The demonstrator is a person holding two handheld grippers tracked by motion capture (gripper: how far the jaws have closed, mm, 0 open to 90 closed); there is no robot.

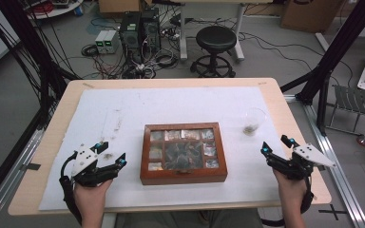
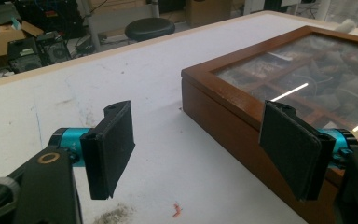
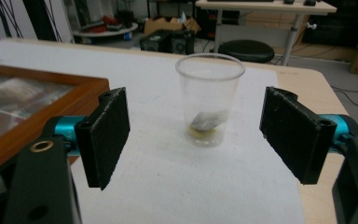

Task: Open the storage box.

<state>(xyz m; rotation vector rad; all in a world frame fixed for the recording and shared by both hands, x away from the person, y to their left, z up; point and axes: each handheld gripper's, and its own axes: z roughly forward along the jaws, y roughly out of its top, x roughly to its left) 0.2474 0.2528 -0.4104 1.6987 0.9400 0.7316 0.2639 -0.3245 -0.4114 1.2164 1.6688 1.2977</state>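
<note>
A closed brown wooden box with a glass lid (image 1: 184, 153) sits mid-desk on the white sheet (image 1: 138, 109). The left hand-held gripper (image 1: 111, 153) rests near its left side, jaws apart and empty. The right hand-held gripper (image 1: 276, 144) hovers well right of it, jaws spread, near the clear plastic cup (image 1: 254, 121).
</note>
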